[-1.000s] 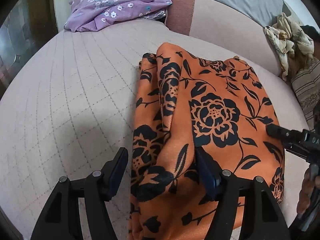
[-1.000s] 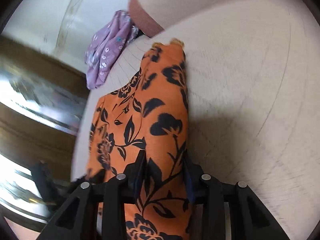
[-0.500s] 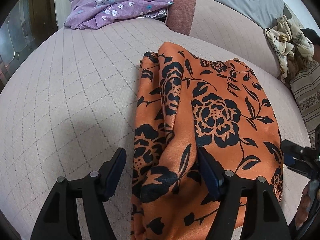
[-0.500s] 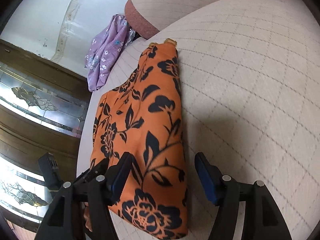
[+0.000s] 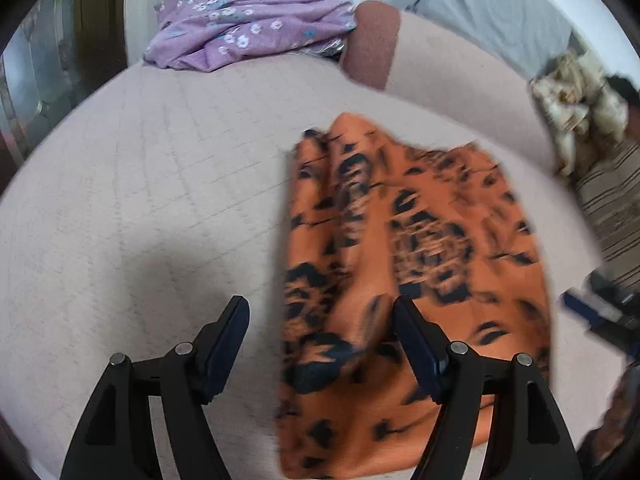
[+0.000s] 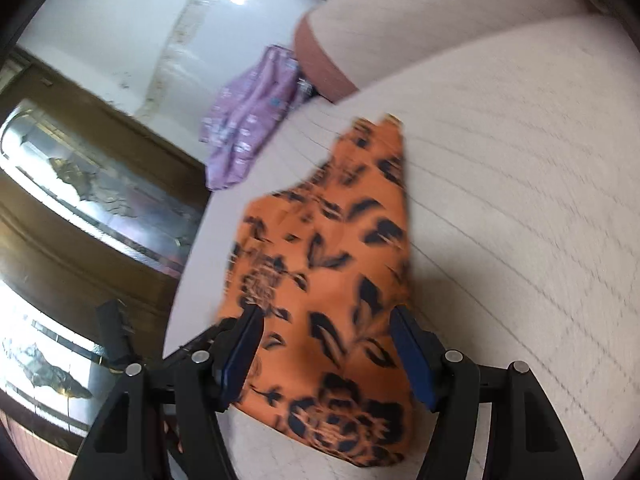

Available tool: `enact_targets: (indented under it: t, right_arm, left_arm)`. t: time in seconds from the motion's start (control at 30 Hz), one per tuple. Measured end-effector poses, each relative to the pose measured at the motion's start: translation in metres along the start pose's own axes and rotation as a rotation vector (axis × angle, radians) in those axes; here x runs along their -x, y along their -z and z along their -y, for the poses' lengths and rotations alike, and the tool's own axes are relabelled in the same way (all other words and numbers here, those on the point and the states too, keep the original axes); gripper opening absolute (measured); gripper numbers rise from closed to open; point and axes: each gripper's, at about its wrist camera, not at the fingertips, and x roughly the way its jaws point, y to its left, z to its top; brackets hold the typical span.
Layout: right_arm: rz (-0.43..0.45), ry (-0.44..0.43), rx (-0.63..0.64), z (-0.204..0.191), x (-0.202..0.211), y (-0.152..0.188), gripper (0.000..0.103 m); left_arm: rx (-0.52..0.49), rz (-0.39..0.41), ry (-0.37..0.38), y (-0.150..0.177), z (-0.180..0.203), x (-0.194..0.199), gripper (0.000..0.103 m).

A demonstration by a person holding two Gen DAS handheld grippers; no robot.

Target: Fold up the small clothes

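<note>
Quilted beige sofa cushion (image 5: 140, 200) fills most of both views, soft and a bit squashy. Far back on the left, a purple flowery cloth (image 5: 248, 28) lies in a heap beside the sofa's arm, well apart from the work. A crumpled cream cloth (image 5: 576, 104) sits at the far right edge.

On the left side, the left gripper (image 5: 320, 344) has its fingers (image 5: 228, 340) spread wide and holds nothing. One finger is over the bare cushion, the other over the orange cloth with black flowers (image 5: 420, 240). That cloth lies flat on the cushion, already folded into a long narrow shape, with its left edge between the fingers. This view is blurry, so small creases are hard to see.

On the right side, the right gripper (image 6: 324, 352) has just been opening its fingers. The near end of the orange cloth sits between them, but the pads do not press on it, so it is let go.

It looks like one fold is done and the next one is about to start. To do it well, each gripper should pinch a corner of the same short end, catching all the layers at once. Lift only a little, so the fold underneath does not slip open. Move both hands together and at the same speed. Lay the end down so the edges line up. The cloth looks thin and slippery, so it may slide on the cushion; go slowly and press it flat after.
</note>
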Motion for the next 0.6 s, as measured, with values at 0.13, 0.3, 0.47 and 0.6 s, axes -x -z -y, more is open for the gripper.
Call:
enact_targets:
  t: [0.13, 0.3, 0.47, 0.6]
  right_arm:
    - [-0.033, 0.031, -0.073, 0.014, -0.013, -0.002, 0.071]
    - [-0.006, 0.053, -0.032, 0.012, 0.0, 0.007, 0.072]
    - [0.003, -0.027, 0.047, -0.018, -0.003, -0.022, 0.073]
    - [-0.134, -0.076, -0.04, -0.005, -0.058, -0.032, 0.08]
  left_arm:
    - [0.042, -0.022, 0.043, 0.001, -0.01, -0.006, 0.078]
    - [0.043, 0.003, 0.052, 0.002, -0.01, -0.005, 0.078]
    - [0.055, 0.005, 0.074, 0.004, -0.014, -0.006, 0.078]
    - [0.035, 0.01, 0.064, 0.005, -0.013, -0.007, 0.08]
